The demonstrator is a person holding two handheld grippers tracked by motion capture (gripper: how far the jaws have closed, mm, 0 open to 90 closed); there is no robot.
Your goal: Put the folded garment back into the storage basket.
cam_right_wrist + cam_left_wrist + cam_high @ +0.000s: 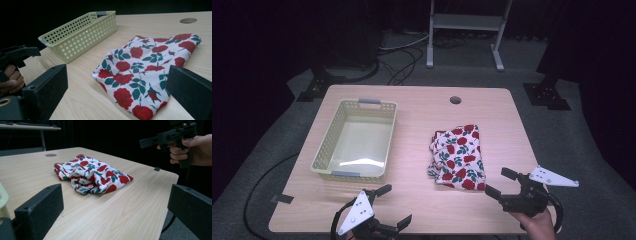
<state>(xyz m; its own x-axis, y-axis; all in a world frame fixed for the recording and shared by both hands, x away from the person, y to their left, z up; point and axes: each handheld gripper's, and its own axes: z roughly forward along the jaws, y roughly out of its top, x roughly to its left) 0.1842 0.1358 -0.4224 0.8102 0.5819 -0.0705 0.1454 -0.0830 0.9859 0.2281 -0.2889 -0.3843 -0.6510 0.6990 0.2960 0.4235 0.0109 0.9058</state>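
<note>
So the rose-print cloth [458, 157] is sitting in a loose folded heap on the right half of the wooden table [422, 210], with the pale green perforated basket [327, 145] off to its left, well apart. The right gripper [500, 182] is just beside the cloth's near right corner, jaws spread wide, nothing in them. The left gripper [393, 205] hangs at the near edge, also wide open and empty. That fabric looks light, soft and floppy, so it'll probably sag and unfold when lifted. I'd pinch a layered folded edge [100, 75], not a single loose flap.
</note>
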